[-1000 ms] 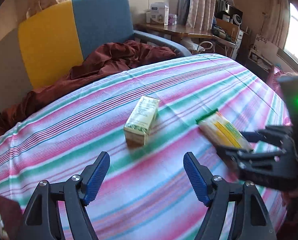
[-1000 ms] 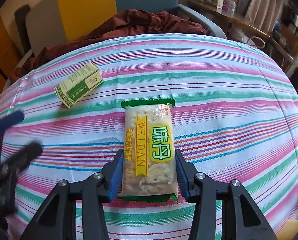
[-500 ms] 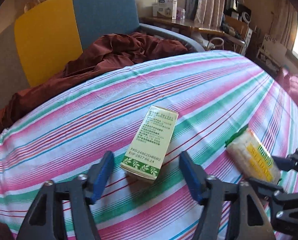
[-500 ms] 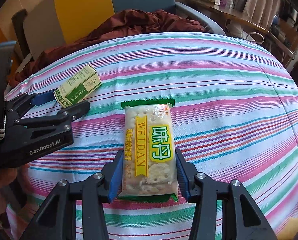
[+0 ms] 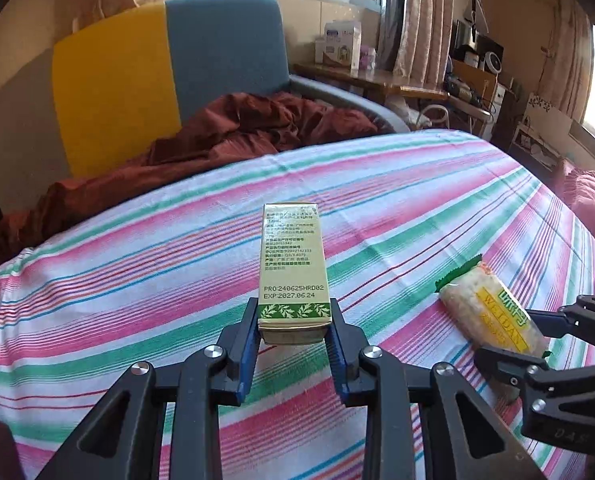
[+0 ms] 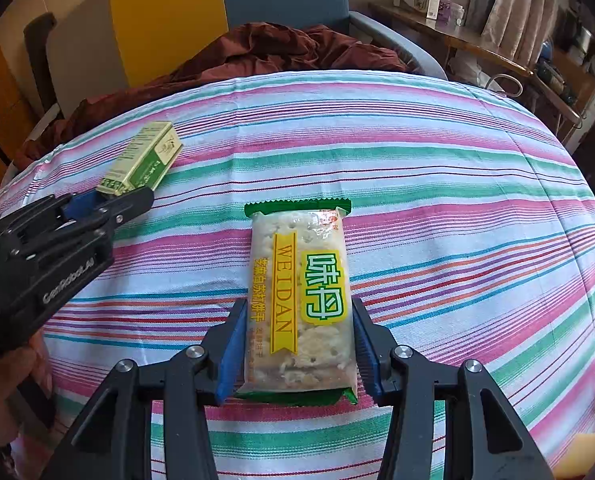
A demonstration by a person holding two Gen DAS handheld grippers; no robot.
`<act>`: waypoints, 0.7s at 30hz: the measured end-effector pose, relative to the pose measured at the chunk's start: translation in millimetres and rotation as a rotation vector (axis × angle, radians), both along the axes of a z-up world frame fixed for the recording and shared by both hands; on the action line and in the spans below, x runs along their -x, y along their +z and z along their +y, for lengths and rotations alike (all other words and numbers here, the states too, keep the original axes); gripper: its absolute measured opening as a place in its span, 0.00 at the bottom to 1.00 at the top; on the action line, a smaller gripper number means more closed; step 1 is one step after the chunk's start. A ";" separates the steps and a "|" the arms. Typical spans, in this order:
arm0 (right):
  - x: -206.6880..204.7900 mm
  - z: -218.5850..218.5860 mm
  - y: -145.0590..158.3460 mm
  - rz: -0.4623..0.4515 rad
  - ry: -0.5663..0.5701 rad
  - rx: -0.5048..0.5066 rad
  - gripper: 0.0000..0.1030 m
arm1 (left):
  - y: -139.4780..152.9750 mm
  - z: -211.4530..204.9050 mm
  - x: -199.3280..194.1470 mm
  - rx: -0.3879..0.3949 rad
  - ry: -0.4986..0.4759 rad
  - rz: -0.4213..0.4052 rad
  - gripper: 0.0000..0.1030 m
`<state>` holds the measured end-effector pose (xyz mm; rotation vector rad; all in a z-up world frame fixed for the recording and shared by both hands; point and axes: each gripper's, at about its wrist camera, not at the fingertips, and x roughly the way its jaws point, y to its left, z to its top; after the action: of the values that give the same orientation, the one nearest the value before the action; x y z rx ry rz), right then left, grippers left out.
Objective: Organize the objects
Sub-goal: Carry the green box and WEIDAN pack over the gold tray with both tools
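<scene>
A: Left gripper point(image 5: 293, 334)?

B: Clenched on the small box point(image 5: 293, 268), blue pads pressed to both long sides, at the near end only.

A: Lie of the box?

B: Flat on the striped cloth point(image 5: 137, 280), or barely off it; impossible to tell which. Long axis straight ahead, in line with the fingers, far end pointing toward the red blanket point(image 5: 233, 132) and the chair point(image 5: 217, 60).

A: Right gripper point(image 6: 297, 348)?

B: Grasping the cracker packet point(image 6: 299, 296) the same way: near end between the pads, long axis running forward, green sealed edge farthest off.

A: Position of one against the other?

B: Box to the left, packet to the right, near but apart, with bare cloth between. Seen from the left wrist, packet angled, leaning in toward the box at its far end. Not parallel, then.

A: Nearer tool for each?

B: No contest: left for the box, right for the packet, each already in hand.

A: Likely next move?

B: Probably bringing the two together, side by side. Depends on squaring the long axes first, with a small twist of one wrist.

A: Risk?

B: Held by one end only, so possible droop or swing of the far end on lifting; more likely with the soft packet than the stiff box.
</scene>
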<state>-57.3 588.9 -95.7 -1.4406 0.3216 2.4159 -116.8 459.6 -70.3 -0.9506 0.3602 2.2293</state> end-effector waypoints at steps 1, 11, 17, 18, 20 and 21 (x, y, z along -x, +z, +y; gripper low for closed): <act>-0.4 0.3 0.3 0.000 0.001 -0.002 0.49 | 2.6 -3.8 -3.6 -0.006 0.014 0.017 0.29; -0.8 -3.7 1.8 0.009 0.014 -0.021 0.46 | 19.8 -48.6 -44.8 -0.069 0.079 0.082 0.29; -4.1 -16.3 13.6 0.042 0.040 -0.071 0.46 | 24.8 -71.6 -76.2 -0.080 0.070 0.103 0.29; -3.3 -18.0 15.7 0.049 0.047 -0.079 0.46 | 25.3 -75.9 -81.4 -0.079 0.066 0.106 0.29; -2.2 -22.2 19.7 0.064 0.065 -0.079 0.46 | 26.9 -85.7 -91.1 -0.083 0.079 0.110 0.29; -0.2 -21.8 20.6 0.070 0.071 -0.077 0.46 | 27.6 -92.1 -96.9 -0.092 0.084 0.107 0.29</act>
<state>-57.1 567.1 -75.1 -1.3598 0.1940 2.5104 -20.0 367.5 -42.8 -0.8134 0.2671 2.3584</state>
